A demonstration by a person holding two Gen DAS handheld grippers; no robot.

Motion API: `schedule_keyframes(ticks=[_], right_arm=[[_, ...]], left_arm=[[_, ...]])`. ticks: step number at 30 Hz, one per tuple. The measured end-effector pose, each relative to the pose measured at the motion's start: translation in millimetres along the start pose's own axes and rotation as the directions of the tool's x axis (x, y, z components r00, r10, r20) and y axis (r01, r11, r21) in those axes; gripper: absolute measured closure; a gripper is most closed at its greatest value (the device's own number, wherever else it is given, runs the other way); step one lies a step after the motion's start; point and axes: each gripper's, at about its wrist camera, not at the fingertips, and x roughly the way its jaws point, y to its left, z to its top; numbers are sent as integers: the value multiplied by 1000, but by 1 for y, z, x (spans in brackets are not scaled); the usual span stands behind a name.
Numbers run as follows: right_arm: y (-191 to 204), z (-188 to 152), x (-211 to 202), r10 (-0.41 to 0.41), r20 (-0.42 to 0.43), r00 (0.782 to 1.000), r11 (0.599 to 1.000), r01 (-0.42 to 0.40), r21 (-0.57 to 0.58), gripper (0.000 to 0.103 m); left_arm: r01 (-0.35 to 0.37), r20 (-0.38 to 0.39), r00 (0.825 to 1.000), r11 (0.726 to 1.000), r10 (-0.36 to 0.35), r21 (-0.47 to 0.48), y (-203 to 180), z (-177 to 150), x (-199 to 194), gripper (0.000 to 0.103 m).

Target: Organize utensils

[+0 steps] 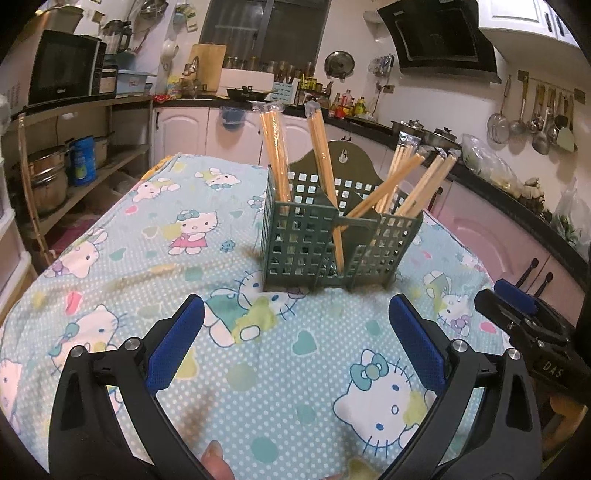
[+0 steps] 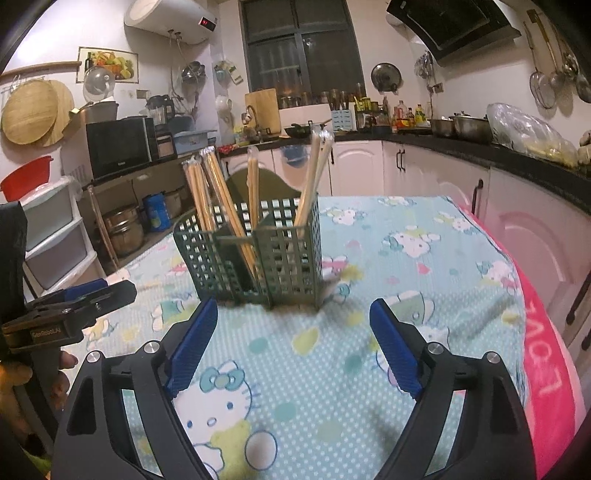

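Right now a cartoon-cat tablecloth (image 1: pixel 155 258) covers the table in a cluttered home kitchen, with a microwave (image 1: pixel 62 66) on a shelf and ladles (image 1: pixel 535 118) hung along the wall. At the middle of it stands a green lattice utensil caddy (image 1: pixel 332 243) holding wrapped chopsticks (image 1: pixel 275 155), tilted in its compartments. Both the left gripper (image 1: pixel 295 332) and the right gripper (image 2: pixel 293 332) gape empty, short of it. Only the right camera catches a water heater (image 2: pixel 166 18) and a red basin (image 2: pixel 26 181).

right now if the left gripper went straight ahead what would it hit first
Probably the green basket holding the chopsticks. The left gripper, jaws open and empty, faces its front wall; only tablecloth lies between, though depth is unclear.
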Motion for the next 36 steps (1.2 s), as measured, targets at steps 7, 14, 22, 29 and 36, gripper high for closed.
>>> schedule_keyframes(ticks=[7,14,22,29,36], right_arm=[[-1,-14,-7,-23,24,999,1000,23,4,17],[3,-23,-10,-44,57,997,999,45,-21,11],[6,-26,-16,-53,86,995,998,56,-35,7],[6,-26,-16,-54,86,995,998,57,-33,7],[6,-27,-15,-55,78,995,998,58,-34,7]], left_arm=[[2,30,1000,1000,-2,8,-2,-14,-1,12],[3,47,999,1000,-5,25,-5,-24,0,12],[-3,62,998,1000,2,25,-5,-25,-2,12],[-6,75,997,1000,5,16,-3,-26,-4,12],[-14,76,997,1000,12,21,-3,-27,-5,11]])
